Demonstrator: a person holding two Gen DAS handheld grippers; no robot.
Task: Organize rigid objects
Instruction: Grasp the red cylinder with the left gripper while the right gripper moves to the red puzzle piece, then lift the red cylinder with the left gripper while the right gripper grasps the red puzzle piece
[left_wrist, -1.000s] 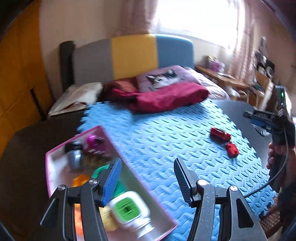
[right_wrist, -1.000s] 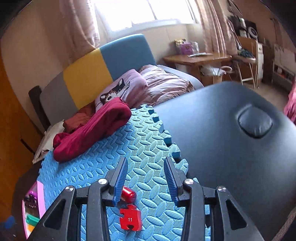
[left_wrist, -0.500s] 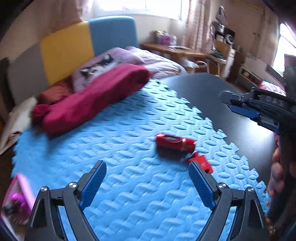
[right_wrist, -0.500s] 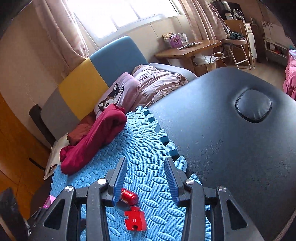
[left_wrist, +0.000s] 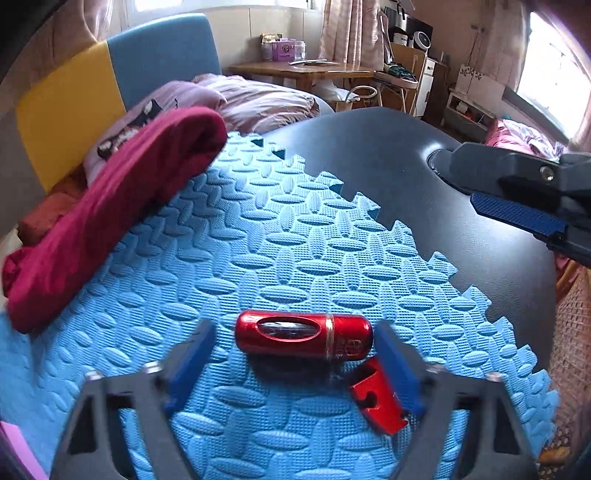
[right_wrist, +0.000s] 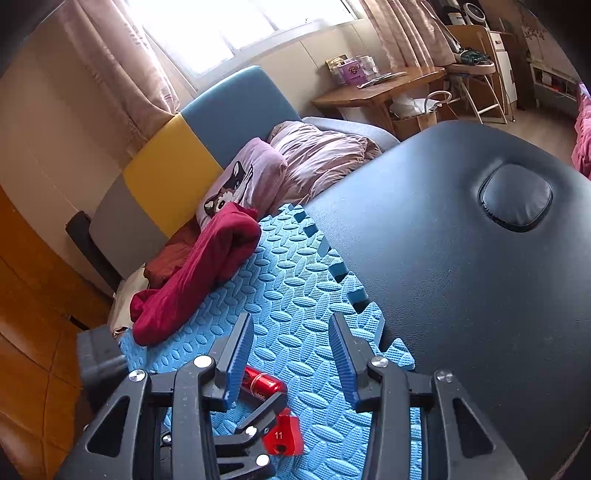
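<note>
Your left gripper (left_wrist: 291, 365) has swung from the pink box to the blue foam mat (left_wrist: 258, 236); its jaws are closing around the red cylinder (left_wrist: 303, 339), not yet touching. From the right wrist, your right gripper (right_wrist: 291, 358) hangs parted, empty, above the red puzzle block (right_wrist: 284, 437).

Bright daylight from blown-out windows (right_wrist: 236, 29), fisheye-bent dark corners, motion-blurred near fingers (left_wrist: 188, 365).

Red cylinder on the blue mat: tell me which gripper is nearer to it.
Left. The left gripper straddles the red cylinder, jaws closing, pads not yet touching. The right gripper hovers off to the side, empty.
</note>
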